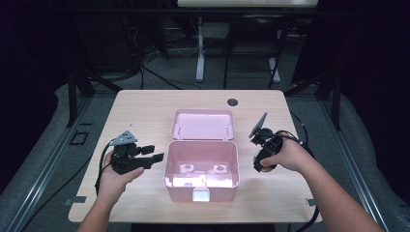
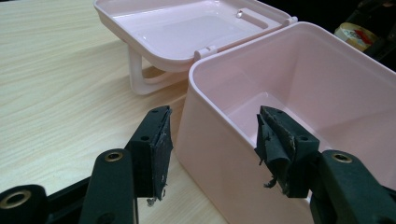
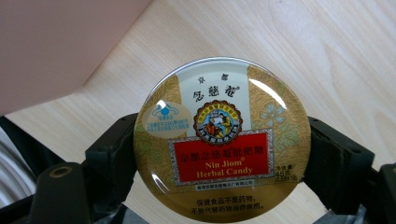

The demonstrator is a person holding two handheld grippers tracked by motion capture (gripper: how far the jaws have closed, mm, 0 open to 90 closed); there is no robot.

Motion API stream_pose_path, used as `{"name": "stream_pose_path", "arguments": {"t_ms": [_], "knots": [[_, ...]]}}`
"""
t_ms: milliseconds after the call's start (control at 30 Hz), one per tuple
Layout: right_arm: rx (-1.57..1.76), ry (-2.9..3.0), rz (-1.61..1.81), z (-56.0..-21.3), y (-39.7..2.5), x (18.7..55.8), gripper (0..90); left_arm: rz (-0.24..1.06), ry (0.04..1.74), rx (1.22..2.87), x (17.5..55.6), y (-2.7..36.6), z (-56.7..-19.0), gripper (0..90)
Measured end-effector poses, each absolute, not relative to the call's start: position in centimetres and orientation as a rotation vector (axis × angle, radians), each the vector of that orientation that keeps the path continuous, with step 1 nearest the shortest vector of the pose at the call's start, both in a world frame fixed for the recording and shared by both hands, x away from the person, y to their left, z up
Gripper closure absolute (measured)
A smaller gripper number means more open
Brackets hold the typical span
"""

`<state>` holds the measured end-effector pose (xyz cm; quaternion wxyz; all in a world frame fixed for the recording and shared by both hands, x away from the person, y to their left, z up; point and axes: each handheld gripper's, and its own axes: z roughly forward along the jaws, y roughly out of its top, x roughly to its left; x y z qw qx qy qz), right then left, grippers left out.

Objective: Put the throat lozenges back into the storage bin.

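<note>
A pink plastic box (image 1: 201,170) stands open in the middle of the table, its lid (image 1: 203,124) folded back flat behind it. My left gripper (image 1: 153,153) hovers open just left of the box; in the left gripper view its jaws straddle the box's near corner (image 2: 201,116) without touching. My right gripper (image 1: 263,162), right of the box, is shut on a round gold candy tin (image 3: 222,135) labelled Nin Jiom Herbal Candy, held by its rim above the wood. The tin (image 2: 355,35) also peeks past the box's far wall.
The wooden table (image 1: 140,108) has a dark cable hole (image 1: 232,102) at its back edge. Black frame legs and cables stand on the floor beyond. Bare wood lies left and right of the box.
</note>
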<state>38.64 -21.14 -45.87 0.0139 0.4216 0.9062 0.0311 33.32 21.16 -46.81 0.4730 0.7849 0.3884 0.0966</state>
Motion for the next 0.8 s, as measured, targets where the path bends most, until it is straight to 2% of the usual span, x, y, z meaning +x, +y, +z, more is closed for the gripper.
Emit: {"name": "stream_pose_path", "arguments": {"t_ms": [800], "knots": [[0.612,3.043,0.119,-42.8,-18.9,36.8,19.9,0.234,0.948,1.925,33.3,21.2,-46.8,45.0]]}}
